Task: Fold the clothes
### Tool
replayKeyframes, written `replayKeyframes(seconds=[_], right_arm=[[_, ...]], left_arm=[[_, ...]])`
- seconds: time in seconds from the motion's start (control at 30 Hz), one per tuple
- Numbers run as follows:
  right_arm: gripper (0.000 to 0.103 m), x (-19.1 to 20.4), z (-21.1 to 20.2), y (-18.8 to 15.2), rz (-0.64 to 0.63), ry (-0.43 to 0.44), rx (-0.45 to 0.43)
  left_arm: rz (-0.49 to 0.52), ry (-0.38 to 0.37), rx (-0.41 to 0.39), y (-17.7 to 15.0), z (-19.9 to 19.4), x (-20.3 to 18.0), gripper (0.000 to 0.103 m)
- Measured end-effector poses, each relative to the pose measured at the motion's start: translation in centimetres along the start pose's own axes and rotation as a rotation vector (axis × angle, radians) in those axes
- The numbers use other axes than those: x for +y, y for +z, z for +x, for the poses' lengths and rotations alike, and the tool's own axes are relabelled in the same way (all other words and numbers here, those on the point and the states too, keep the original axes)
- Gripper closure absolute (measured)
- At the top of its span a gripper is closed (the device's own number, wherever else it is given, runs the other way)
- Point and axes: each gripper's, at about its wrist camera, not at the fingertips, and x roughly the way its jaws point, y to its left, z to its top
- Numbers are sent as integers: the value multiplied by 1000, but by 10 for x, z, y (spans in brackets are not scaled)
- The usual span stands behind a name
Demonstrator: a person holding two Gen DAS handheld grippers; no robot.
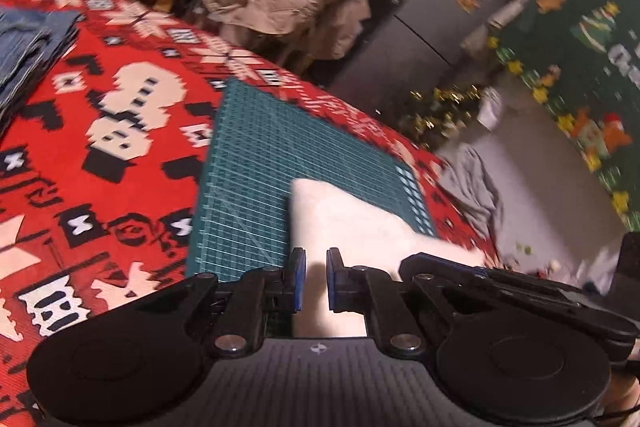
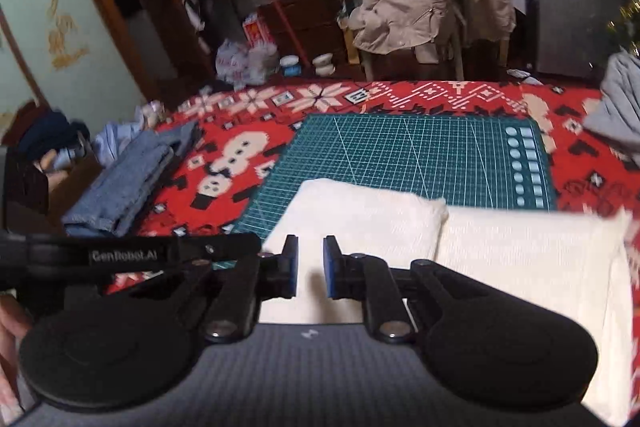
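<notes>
The white folded cloth (image 2: 420, 227) lies on the green cutting mat (image 2: 420, 151), its long axis running 9 to 3 o'clock. Both the right gripper (image 2: 310, 267) and left gripper (image 1: 316, 277) hover above its near edge, jaws slightly apart with nothing clamped. Open mat lies toward 12; folded jeans (image 2: 128, 179) sit at 10.

In the left wrist view the left gripper (image 1: 316, 277) hangs with its blue-padded fingers (image 1: 299, 279) slightly parted and empty over a white folded cloth (image 1: 352, 223) on a green cutting mat (image 1: 260, 163), which lies on the red patterned table (image 1: 100, 107) beside folded jeans (image 1: 24, 55).
</notes>
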Motion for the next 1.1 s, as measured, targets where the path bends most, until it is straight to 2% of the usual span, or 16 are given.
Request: replayKeyframes(seconds=[0.13, 0.23, 0.33, 0.47, 0.77, 1.0, 1.1], right_arm=[[89, 5, 19, 8, -31, 2, 15], [89, 9, 33, 10, -36, -6, 28], [89, 11, 49, 11, -31, -15, 50], [89, 17, 55, 6, -42, -35, 51], [87, 40, 35, -21, -74, -44, 65], [87, 47, 18, -41, -38, -43, 79], [87, 49, 8, -52, -29, -38, 90]], left_arm=[[-88, 9, -4, -5, 2, 20, 100], [-133, -21, 17, -8, 7, 28, 101], [-60, -4, 33, -10, 13, 15, 103], [60, 55, 43, -20, 12, -1, 103], [47, 33, 36, -34, -14, 5, 103], [178, 49, 80, -49, -30, -12, 103], [204, 49, 94, -58, -38, -14, 103]])
